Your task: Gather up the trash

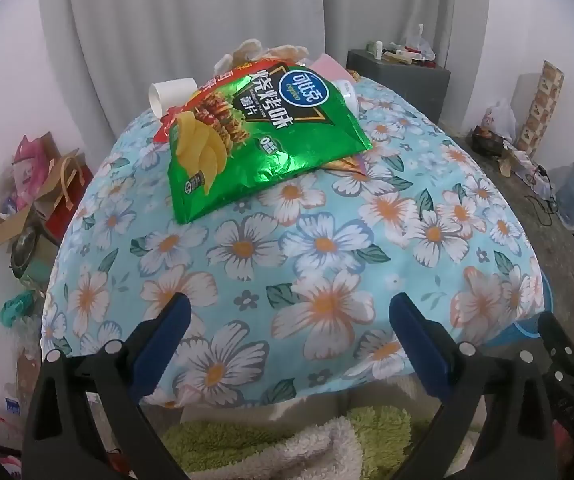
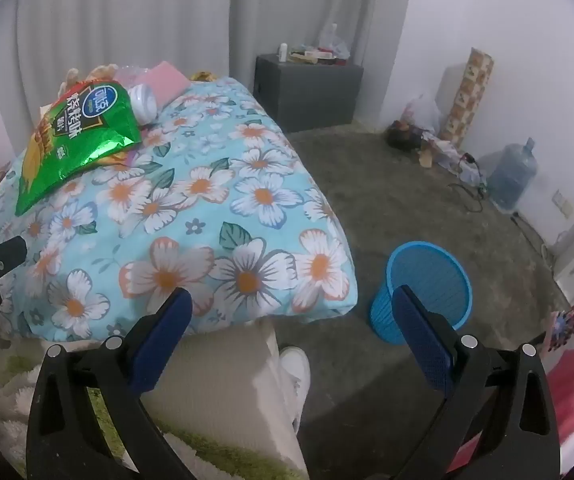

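Both grippers, left [image 1: 287,340] and right [image 2: 293,332], are held wide open, empty. Chip bag [image 1: 255,136] is seen ahead on floral quilt [image 1: 327,260]; blue bin [image 2: 427,280] just beyond right fingers.

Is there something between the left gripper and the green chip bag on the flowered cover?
Nothing visible: only bare flowered cover lies between the open left gripper and the green chip bag.

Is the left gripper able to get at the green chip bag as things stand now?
Probably yes. The left gripper has its jaws wide open and empty, and only bare flowered cloth lies between it and the chip bag, which sits on top of the other trash.
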A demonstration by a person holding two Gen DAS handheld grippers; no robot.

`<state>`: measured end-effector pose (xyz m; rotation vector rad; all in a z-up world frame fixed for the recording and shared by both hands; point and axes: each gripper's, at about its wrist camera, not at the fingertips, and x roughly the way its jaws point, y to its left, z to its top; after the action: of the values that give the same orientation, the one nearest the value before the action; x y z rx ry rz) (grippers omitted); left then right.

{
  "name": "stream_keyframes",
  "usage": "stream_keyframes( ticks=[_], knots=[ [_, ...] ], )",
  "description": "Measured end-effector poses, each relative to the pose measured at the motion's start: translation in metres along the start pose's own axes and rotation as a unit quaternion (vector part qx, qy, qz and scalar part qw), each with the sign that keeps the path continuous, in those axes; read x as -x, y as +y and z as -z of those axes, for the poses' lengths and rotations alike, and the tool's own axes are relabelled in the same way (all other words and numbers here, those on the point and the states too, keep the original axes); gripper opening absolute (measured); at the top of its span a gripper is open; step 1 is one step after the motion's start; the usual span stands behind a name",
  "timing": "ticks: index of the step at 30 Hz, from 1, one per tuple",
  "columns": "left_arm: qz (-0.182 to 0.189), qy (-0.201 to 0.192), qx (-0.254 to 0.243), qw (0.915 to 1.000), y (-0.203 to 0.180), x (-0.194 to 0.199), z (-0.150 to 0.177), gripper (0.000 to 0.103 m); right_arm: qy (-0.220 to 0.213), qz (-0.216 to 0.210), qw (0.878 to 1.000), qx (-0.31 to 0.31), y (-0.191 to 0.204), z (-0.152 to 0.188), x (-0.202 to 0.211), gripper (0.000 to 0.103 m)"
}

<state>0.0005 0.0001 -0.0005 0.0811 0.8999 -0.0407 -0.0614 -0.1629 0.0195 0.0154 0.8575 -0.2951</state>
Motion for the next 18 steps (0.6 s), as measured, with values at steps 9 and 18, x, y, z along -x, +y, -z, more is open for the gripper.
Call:
stream_keyframes(
  ticks=[9, 18],
  knots=[
    [0.000, -0.003, -0.001, 1.0000, 0.0002, -0.0019, 0.0020, 0.097, 0.000, -0.001, 1.000, -0.001, 0.0024, 0.0014, 0.0009, 0.095],
    [0.000, -0.004, -0.001, 1.0000, -0.0014, -0.0003, 0.0020, 0.097, 0.002, -0.008, 1.000, -0.008, 0.0011, 0.0001, 0.0008, 0.095]
  ],
)
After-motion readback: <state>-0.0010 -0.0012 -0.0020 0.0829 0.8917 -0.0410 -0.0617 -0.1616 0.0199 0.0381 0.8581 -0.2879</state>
